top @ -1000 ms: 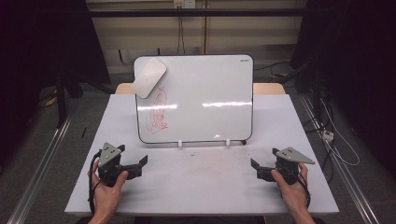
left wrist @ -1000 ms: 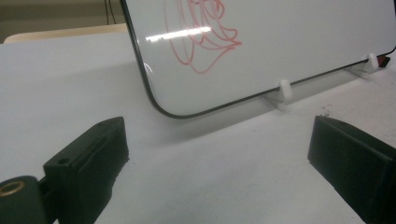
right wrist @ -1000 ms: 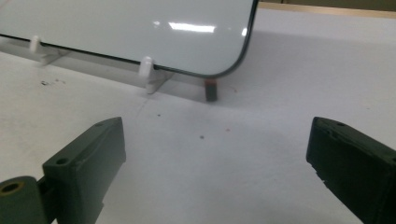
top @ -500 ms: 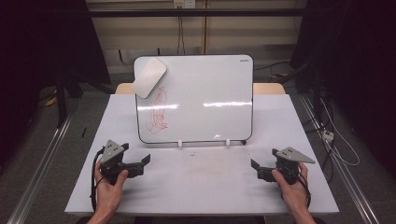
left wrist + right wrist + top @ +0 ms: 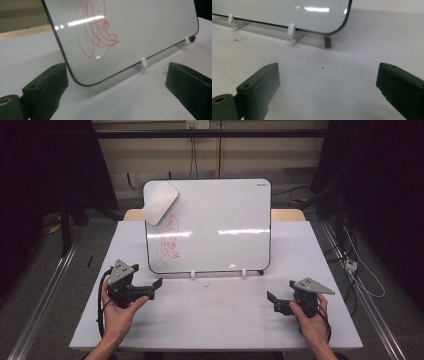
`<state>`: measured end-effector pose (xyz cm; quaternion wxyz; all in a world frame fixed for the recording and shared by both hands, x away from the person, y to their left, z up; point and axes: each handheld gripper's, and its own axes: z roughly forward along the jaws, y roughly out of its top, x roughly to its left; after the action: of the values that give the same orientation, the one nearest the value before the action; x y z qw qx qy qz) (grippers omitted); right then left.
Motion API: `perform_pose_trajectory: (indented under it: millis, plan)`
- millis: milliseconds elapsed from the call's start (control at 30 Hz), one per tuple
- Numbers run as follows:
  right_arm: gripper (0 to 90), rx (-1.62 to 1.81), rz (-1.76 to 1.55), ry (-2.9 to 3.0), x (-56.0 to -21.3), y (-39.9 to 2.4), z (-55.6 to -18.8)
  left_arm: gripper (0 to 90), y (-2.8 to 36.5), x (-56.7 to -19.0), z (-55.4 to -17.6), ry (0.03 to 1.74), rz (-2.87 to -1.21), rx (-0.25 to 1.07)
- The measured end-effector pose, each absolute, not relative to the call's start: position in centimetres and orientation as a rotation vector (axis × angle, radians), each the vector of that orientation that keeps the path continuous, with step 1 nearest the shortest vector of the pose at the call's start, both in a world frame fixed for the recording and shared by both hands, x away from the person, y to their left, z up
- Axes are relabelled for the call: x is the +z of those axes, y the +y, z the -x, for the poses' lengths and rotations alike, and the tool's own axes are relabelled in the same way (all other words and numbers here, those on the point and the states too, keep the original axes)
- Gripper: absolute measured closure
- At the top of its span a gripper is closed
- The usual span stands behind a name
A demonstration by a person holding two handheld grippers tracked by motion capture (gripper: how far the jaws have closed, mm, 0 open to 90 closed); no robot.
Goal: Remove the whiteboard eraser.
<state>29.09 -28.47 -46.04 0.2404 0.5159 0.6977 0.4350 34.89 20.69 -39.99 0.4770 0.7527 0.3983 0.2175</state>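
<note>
Both tools, left tool (image 5: 156, 285) and right tool (image 5: 272, 298), gape wide, empty, facing the whiteboard (image 5: 220, 220).

- The left hand (image 5: 120, 312) comes in from the lower left of the high view, wrapped around the left gripper (image 5: 156, 283).
- Its jaws stand wide apart with nothing between them, pointing toward frame centre.
- The right hand (image 5: 311, 320) enters at lower right, holding the right gripper (image 5: 270, 296).
- Its jaws also gape, empty, pointing left.
</note>
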Motion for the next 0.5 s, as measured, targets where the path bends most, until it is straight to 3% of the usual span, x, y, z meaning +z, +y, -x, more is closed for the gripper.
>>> perform_pose_trajectory:
  millis: [500]
  plan:
    - [5.1, 1.188, -1.415, 1.920, -46.1, -28.2, -29.1, 4.7, 20.8, -35.0, -37.9, 0.894, -1.845, 0.654]
